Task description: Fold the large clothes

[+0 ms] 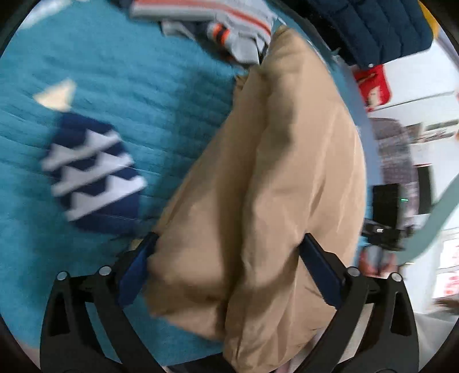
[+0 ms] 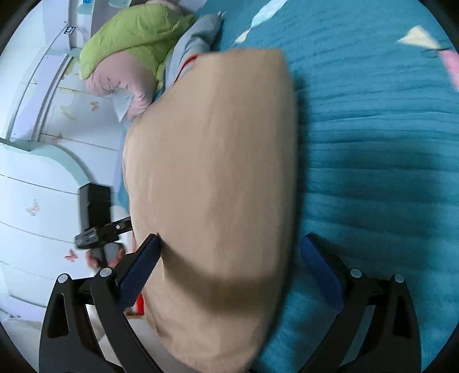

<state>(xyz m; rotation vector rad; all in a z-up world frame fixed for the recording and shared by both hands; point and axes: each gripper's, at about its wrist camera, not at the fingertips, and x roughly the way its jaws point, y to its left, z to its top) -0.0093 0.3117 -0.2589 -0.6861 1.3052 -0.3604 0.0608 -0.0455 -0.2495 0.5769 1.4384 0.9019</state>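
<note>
A folded beige padded garment (image 1: 272, 172) lies in a bulky bundle on a teal bedspread (image 1: 114, 71). My left gripper (image 1: 229, 239) stands open, and the near end of the bundle fills the gap between its blue pads. In the right wrist view the same beige garment (image 2: 215, 172) lies smooth, running away from me along the bed's edge. My right gripper (image 2: 231, 239) is open astride its near end. The left pad is at the fabric's edge, and the right pad stands clear of it over the teal bedspread (image 2: 373, 143).
Grey orange-striped clothes (image 1: 229, 20) and a navy quilted jacket (image 1: 381, 25) lie beyond the bundle. A green padded garment (image 2: 132, 31), a pink one (image 2: 123, 80) and a grey one (image 2: 195, 43) are heaped at the far bed edge. A white butterfly-patterned cupboard (image 2: 43, 200) stands beside the bed.
</note>
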